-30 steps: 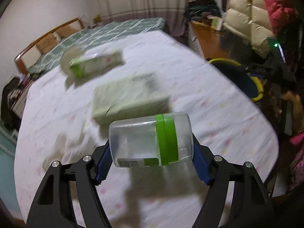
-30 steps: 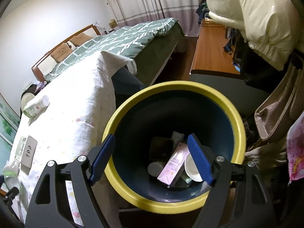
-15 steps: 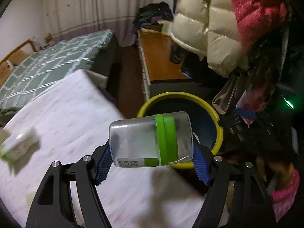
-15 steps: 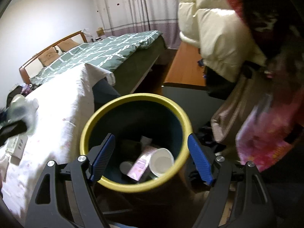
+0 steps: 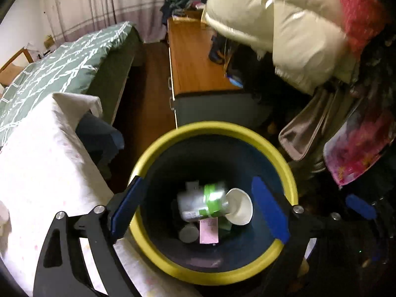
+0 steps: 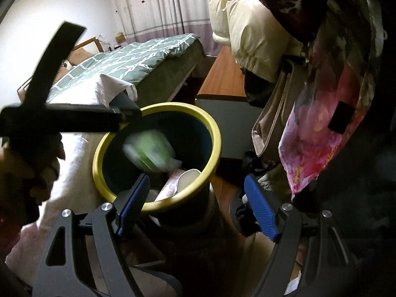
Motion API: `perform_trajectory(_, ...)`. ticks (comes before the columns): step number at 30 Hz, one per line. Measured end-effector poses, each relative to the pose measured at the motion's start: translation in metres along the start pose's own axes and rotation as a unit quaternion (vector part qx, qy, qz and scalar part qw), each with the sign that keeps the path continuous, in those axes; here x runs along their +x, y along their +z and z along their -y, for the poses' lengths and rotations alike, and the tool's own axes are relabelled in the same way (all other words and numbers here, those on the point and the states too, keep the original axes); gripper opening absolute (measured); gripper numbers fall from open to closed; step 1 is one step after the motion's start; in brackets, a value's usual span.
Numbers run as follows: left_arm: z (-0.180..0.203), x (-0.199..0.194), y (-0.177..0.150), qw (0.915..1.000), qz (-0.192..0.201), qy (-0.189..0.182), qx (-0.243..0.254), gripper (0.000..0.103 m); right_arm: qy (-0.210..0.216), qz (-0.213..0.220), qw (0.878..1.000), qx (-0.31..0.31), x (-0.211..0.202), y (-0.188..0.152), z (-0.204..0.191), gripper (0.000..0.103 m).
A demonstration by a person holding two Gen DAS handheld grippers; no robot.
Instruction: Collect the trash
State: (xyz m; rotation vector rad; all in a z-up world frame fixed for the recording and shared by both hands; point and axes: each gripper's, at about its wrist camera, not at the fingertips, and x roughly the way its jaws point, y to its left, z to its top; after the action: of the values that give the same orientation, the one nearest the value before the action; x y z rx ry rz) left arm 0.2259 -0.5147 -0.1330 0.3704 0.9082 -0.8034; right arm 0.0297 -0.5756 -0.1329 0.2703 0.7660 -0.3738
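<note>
Left gripper poised directly above the yellow-rimmed bin, jaws just opened wide with nothing between them. Clear jar with green band loose below, down inside the bin, long axis lying across between the fingers, beside a white cup. Right gripper also spread and empty, at the bin's near rim, farther from the jar.

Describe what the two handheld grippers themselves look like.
Both are alike: the left gripper and right gripper have matte black angular frames with cut-out slots, silver round bolts at the pivots, and flat blue ribbed finger pads. No cables or printed markings show.
</note>
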Motion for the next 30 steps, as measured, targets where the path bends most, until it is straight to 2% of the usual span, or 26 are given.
perform_trajectory(2,-0.007,-0.019,0.001,0.9998,0.014,0.0,-0.012,0.091,0.003,0.0,1.0,0.0,-0.002,-0.001,-0.004,0.075)
perform_trajectory(5,-0.021,-0.073,-0.004,0.9979,0.058,0.01,-0.026,0.091,0.011,0.002,1.0,-0.005,-0.003,0.001,-0.013,0.074)
perform_trajectory(8,-0.039,-0.125,-0.016,0.9943,0.094,0.026,-0.042,0.095,0.025,0.001,1.0,-0.019,-0.005,0.001,-0.03,0.074)
perform_trajectory(11,-0.063,-0.183,-0.042,0.9886,0.126,0.05,-0.065,0.096,0.044,-0.001,0.998,-0.038,-0.005,0.001,-0.054,0.074)
perform_trajectory(14,-0.092,-0.235,-0.081,0.9802,0.151,0.084,-0.097,0.097,0.073,-0.005,0.995,-0.07,-0.009,-0.004,-0.09,0.074)
perform_trajectory(17,-0.123,-0.284,-0.128,0.9649,0.178,0.137,-0.135,0.098,0.11,-0.013,0.987,-0.114,-0.013,-0.013,-0.138,0.074)
perform_trajectory(21,-0.169,-0.339,-0.2,0.9369,0.193,0.205,-0.207,0.098,0.167,-0.027,0.97,-0.175,-0.017,-0.024,-0.204,0.074)
perform_trajectory(23,-0.186,-0.357,-0.229,0.9247,0.194,0.225,-0.238,0.098,0.202,-0.034,0.957,-0.205,-0.021,-0.031,-0.242,0.075)
perform_trajectory(25,-0.205,-0.377,-0.261,0.9081,0.196,0.251,-0.272,0.098,0.235,-0.041,0.942,-0.237,-0.026,-0.039,-0.28,0.075)
perform_trajectory(28,-0.222,-0.401,-0.296,0.8904,0.202,0.28,-0.296,0.098,0.285,-0.053,0.916,-0.277,-0.033,-0.054,-0.332,0.075)
perform_trajectory(30,-0.228,-0.415,-0.314,0.8819,0.209,0.296,-0.302,0.098,0.313,-0.065,0.898,-0.302,-0.036,-0.065,-0.368,0.075)
